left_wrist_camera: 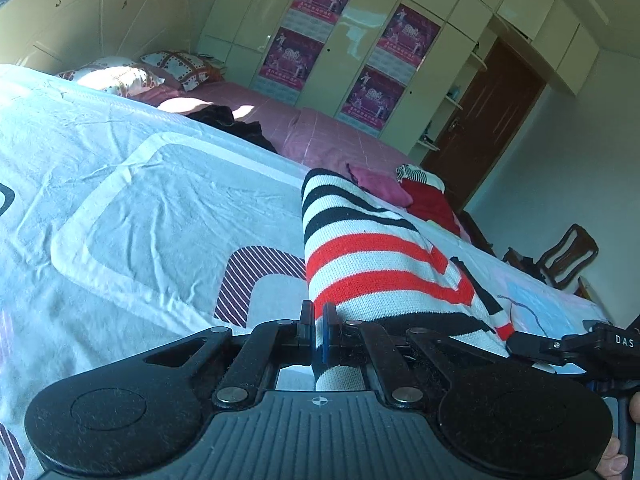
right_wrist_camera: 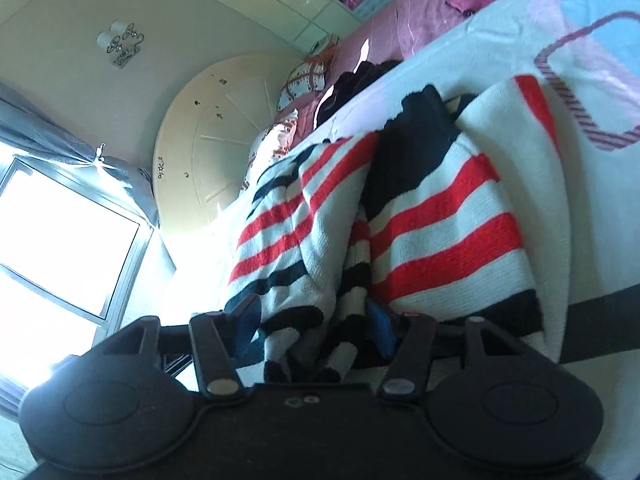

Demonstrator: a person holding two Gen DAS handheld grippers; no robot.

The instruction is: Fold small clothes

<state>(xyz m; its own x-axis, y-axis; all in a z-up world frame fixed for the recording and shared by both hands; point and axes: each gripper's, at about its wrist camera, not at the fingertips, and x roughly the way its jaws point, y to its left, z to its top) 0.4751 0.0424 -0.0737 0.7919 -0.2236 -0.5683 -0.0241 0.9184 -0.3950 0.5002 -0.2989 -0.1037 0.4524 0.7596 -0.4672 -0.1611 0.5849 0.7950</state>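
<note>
- Striped sweater (left_wrist_camera: pixel 372 248), knitted in white, red and black bands, lies partly folded on the light patterned bedspread (left_wrist_camera: pixel 120 184), near the bed's side edge.
- Left gripper (left_wrist_camera: pixel 319 320) has its fingers pressed nearly together, pinching the sweater's hem edge between them.
- Right gripper (right_wrist_camera: pixel 316 326) has its fingers spread apart, with bunched striped fabric (right_wrist_camera: pixel 352 288) lying between them; the blue pads (right_wrist_camera: pixel 382 326) touch the cloth on either side.
- In the left wrist view, the right gripper's tip (left_wrist_camera: pixel 528 346) sits at the sweater's lower corner.
- Farther up the bed lie a dark garment (left_wrist_camera: pixel 236 124), a pink cloth (left_wrist_camera: pixel 380 186) and a red garment (left_wrist_camera: pixel 432 200).
- Pillows (left_wrist_camera: pixel 120 78) rest by the round headboard (left_wrist_camera: pixel 92 16).
</note>
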